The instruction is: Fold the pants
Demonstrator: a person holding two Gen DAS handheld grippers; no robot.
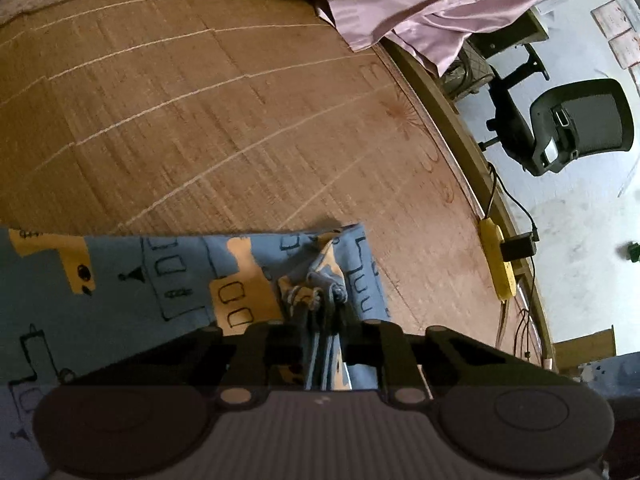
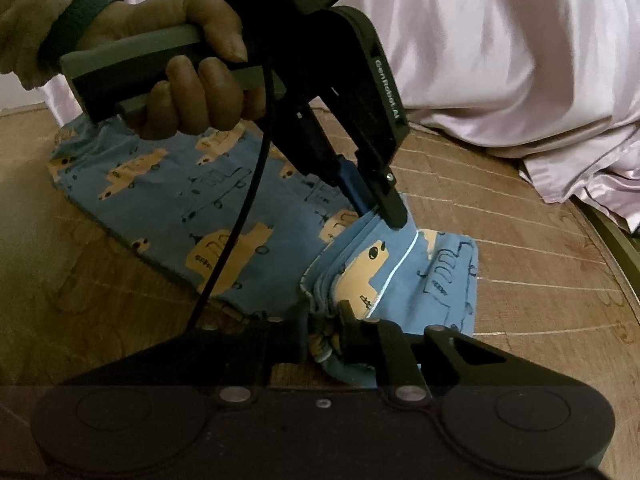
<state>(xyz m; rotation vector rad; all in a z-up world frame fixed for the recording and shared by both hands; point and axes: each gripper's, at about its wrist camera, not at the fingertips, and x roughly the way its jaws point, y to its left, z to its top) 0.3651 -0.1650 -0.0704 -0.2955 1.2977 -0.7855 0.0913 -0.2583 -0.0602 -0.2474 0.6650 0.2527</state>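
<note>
Mid-fold: both my tongs, left (image 2: 380,216) & right (image 2: 324,336), are clamped on the bunched end of the blue pants (image 2: 192,208), the rest spread on the mat (image 2: 540,240) beyond them, so next I'd prob carry that end over w/ both grips level.

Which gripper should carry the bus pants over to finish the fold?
Probably both, though the right gripper leads: it pinches the stacked pants edge nearest, while the left gripper clamps the same fold farther along.
</note>
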